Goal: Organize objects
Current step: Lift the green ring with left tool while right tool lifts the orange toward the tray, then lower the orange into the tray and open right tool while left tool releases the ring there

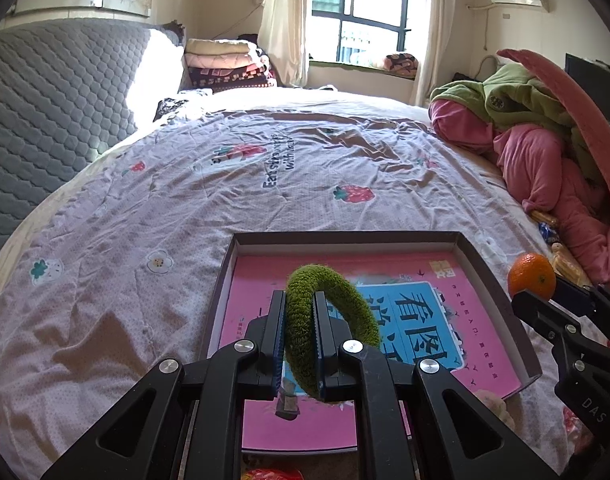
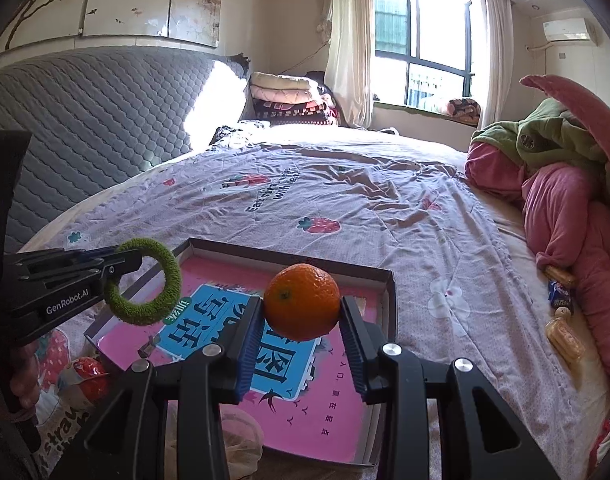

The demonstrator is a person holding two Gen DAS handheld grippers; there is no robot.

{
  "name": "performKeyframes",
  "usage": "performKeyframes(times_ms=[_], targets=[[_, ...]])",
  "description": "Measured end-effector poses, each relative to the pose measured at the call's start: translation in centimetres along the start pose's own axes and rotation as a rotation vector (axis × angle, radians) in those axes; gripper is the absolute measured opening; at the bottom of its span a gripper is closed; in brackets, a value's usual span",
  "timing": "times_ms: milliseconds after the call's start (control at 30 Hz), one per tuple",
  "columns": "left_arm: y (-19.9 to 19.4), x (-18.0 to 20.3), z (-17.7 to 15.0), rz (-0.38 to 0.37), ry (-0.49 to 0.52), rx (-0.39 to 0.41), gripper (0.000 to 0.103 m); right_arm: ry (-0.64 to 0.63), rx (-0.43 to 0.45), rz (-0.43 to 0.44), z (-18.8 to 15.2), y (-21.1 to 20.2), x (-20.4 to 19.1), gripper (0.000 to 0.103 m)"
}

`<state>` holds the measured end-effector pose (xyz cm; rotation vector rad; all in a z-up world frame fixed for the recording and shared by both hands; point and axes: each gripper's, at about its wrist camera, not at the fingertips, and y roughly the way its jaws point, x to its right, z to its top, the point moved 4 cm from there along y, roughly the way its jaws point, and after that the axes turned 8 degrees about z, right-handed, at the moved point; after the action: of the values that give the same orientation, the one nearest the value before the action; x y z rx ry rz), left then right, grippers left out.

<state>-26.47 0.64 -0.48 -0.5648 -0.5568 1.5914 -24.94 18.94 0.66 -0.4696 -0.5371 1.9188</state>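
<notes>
Green fuzzy ring (image 1: 325, 320) is pinched in the left tongs (image 1: 299, 336), orange (image 2: 302, 301) squeezed in the right tongs (image 2: 301, 344), both hanging over the box (image 2: 389, 280) on the bed (image 2: 385, 208). Orange is round, so it could roll out if dropped carelessly.

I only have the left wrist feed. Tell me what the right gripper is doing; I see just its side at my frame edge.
Observer: The right gripper is shut on the orange, held above the shallow box.
Operator: Report anything on the bed right of the box.
Observer: Wrapped snacks lie by the pink blanket.
Operator: Check my green ring.
Observer: From the side, the left gripper pinches the green ring at one edge; the loop hangs free.
</notes>
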Motion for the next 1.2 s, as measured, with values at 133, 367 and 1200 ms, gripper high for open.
performKeyframes(times_ms=[133, 367, 1200], targets=[[1.0, 0.1, -0.7, -0.011, 0.004, -0.035, 0.012, -0.006, -0.026, 0.008, -0.4, 0.5, -0.2, 0.039], [2.3, -0.1, -1.8, 0.007, 0.021, -0.079, 0.012, -0.018, -0.074, -0.004, -1.2, 1.6, -0.3, 0.039], [4.5, -0.4, -3.5, 0.026, 0.037, -0.174, 0.012, 0.016, -0.216, -0.007, -3.6, 4.4, 1.0, 0.039]])
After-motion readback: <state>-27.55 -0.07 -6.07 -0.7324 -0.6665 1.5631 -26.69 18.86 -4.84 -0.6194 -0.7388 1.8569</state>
